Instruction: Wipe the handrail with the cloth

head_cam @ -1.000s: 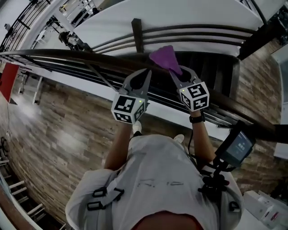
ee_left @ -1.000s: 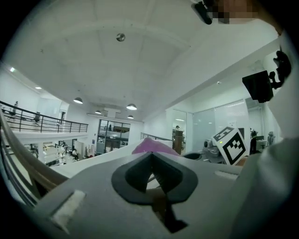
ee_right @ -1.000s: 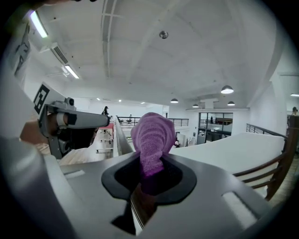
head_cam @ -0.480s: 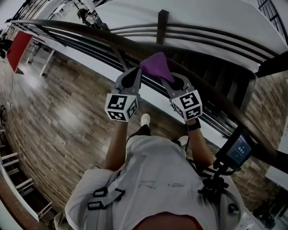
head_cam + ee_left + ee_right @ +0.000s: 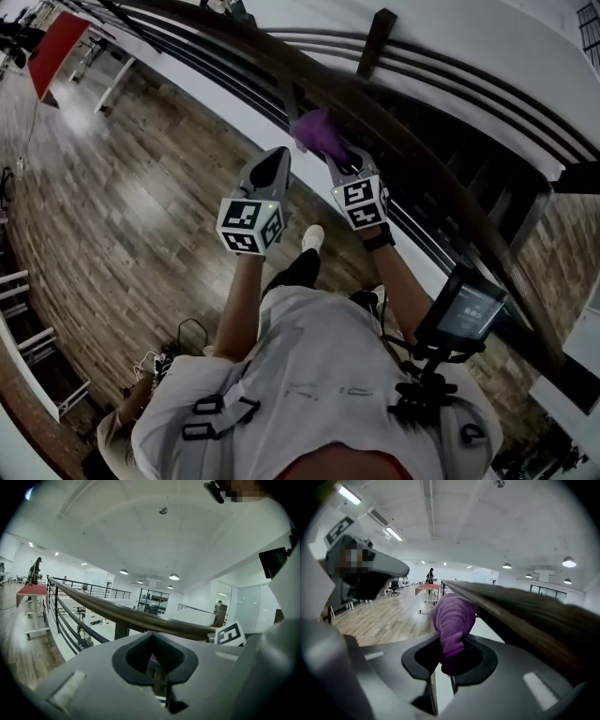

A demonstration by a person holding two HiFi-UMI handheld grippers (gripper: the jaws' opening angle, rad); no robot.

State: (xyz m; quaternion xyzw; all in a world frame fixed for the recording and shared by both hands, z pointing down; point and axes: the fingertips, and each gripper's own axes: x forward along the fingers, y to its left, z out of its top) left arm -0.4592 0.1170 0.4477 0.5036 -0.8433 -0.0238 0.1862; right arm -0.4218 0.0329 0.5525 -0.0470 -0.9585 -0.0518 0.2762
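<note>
Wood floor [image 5: 141, 216] way down below, filling the left of the head view. Across the top, the dark handrail [image 5: 394, 112], slanting from upper left down to the right, with thin bars beneath it. From the left gripper view, the same rail sweeping off into a bright hall. From the right gripper view, close, blurred and heavy on the right side.

Person [image 5: 309, 394] in a grey top and strap harness at the bottom, both forearms reaching up toward the rail. Small screen [image 5: 464, 309] on a mount at the right hip.

Left gripper [image 5: 277, 157]: jaws closed right up, tips meeting, nothing gripped between them. Held near the rail on its near side, just left of its partner, not on the cloth.

Right gripper [image 5: 339, 164]: jaws clamped down on the purple cloth [image 5: 317, 131], bunched and poking out past the tips. Cloth up against the near edge of the rail, seemingly touching it, though the exact contact is hard to call from here. In the right gripper view, a fat knitted wad [image 5: 452, 618] rising out of the jaws right beside the wood.

White shoe [image 5: 312, 236] peeking out between the two forearms.
</note>
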